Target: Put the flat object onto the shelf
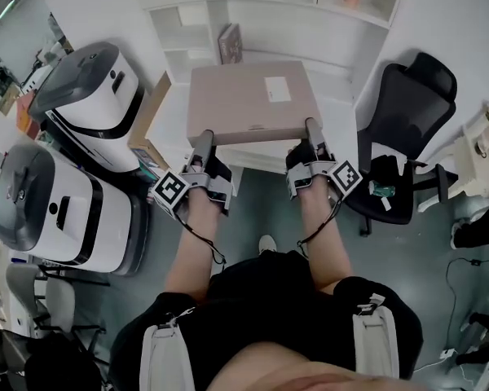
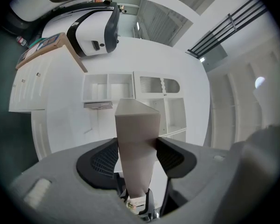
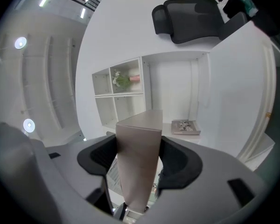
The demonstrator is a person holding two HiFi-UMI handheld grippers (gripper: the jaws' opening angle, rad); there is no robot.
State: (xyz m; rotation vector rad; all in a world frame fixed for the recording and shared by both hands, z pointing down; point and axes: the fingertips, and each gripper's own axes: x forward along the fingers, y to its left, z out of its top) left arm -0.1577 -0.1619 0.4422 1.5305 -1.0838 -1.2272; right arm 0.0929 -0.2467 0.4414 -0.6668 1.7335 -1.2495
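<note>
A flat tan cardboard box (image 1: pixel 251 100) with a white label hangs level in the air in front of the white shelf unit (image 1: pixel 265 10). My left gripper (image 1: pixel 202 145) is shut on its near left edge, and my right gripper (image 1: pixel 313 130) is shut on its near right edge. The left gripper view has the box (image 2: pixel 136 139) standing edge-on between both pads. In the right gripper view the box (image 3: pixel 140 157) is likewise clamped between the pads, with open shelf compartments (image 3: pixel 119 94) beyond it.
A book (image 1: pixel 230 42) lies on a shelf board behind the box. A black office chair (image 1: pixel 407 137) stands at the right. Two large white-and-grey machines (image 1: pixel 85 88) and a leaning brown carton (image 1: pixel 147 125) fill the left side.
</note>
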